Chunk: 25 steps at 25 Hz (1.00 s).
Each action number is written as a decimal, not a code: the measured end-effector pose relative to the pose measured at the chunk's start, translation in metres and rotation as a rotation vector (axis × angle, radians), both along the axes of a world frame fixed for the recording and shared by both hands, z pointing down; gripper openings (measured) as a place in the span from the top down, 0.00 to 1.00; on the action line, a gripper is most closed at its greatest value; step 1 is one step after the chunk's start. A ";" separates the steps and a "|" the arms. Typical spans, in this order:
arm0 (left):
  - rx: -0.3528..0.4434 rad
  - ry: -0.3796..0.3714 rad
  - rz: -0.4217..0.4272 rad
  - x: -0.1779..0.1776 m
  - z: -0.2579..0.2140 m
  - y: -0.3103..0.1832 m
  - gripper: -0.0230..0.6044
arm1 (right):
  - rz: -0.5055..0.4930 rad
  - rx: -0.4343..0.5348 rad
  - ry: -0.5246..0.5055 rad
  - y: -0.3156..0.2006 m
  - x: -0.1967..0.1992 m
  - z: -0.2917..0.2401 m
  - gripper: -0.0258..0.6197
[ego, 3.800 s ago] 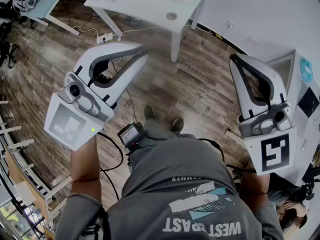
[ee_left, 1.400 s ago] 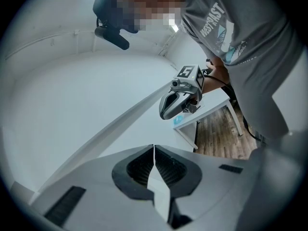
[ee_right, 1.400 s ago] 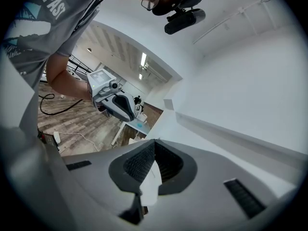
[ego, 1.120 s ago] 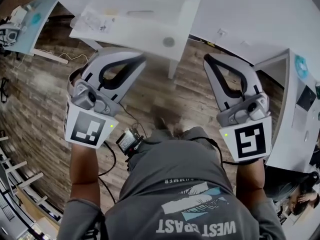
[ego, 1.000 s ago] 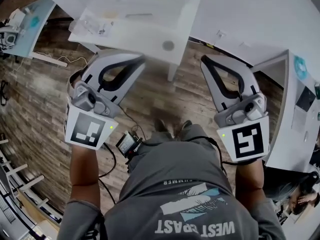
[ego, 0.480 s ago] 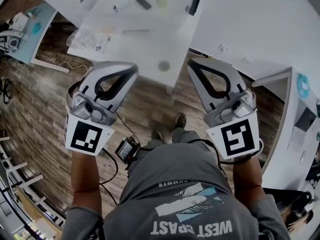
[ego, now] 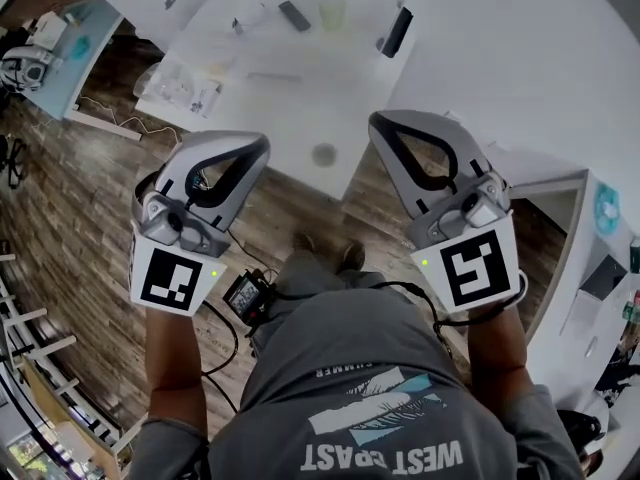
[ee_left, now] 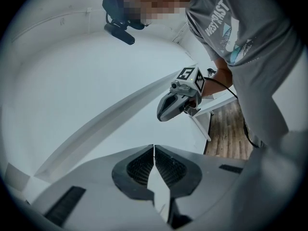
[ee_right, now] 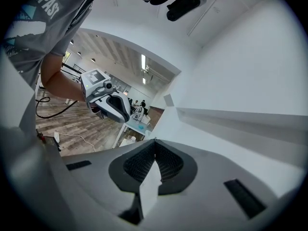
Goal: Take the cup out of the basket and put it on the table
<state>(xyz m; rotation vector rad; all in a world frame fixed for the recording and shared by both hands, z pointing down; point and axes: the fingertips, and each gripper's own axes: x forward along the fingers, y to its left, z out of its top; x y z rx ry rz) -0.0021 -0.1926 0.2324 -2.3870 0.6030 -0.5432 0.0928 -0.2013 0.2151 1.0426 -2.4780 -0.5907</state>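
No basket shows in any view. A small pale cup-like thing (ego: 331, 12) stands far back on the white table (ego: 300, 118); it is too small to tell more. My left gripper (ego: 260, 144) hangs over the table's near edge, shut and holding nothing. My right gripper (ego: 380, 122) is level with it at the table's right corner, also shut and holding nothing. In the left gripper view the jaws (ee_left: 154, 146) meet before a white wall, with the right gripper (ee_left: 179, 100) in the background. In the right gripper view the jaws (ee_right: 154, 140) touch, and the left gripper (ee_right: 109, 103) shows beyond.
On the table lie a black remote-like bar (ego: 397, 31), a small dark object (ego: 294, 15) and a clear plastic bag (ego: 186, 84). A white cabinet (ego: 590, 268) stands at the right. Wooden floor (ego: 70, 208) spreads to the left, and a cabled device (ego: 245, 295) hangs at the person's waist.
Both grippers have travelled forward with the person toward the white table. The table has slid down into the picture and its far items have come into sight. Both stay shut.
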 end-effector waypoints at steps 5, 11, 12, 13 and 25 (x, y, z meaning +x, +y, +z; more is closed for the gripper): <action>-0.008 0.011 0.001 -0.011 0.004 -0.032 0.93 | 0.010 -0.006 0.017 -0.033 -0.006 0.002 0.94; -0.019 0.022 0.031 -0.028 0.009 -0.087 0.93 | 0.046 -0.016 0.020 -0.087 -0.021 0.004 0.94; -0.017 0.022 0.039 -0.030 0.009 -0.097 0.93 | 0.052 -0.015 0.017 -0.096 -0.025 0.004 0.94; -0.016 0.020 0.046 -0.033 0.009 -0.105 0.93 | 0.059 -0.014 0.015 -0.105 -0.028 0.004 0.94; -0.050 0.017 0.114 -0.066 0.021 -0.197 0.93 | 0.104 -0.045 0.109 -0.217 -0.055 0.021 0.94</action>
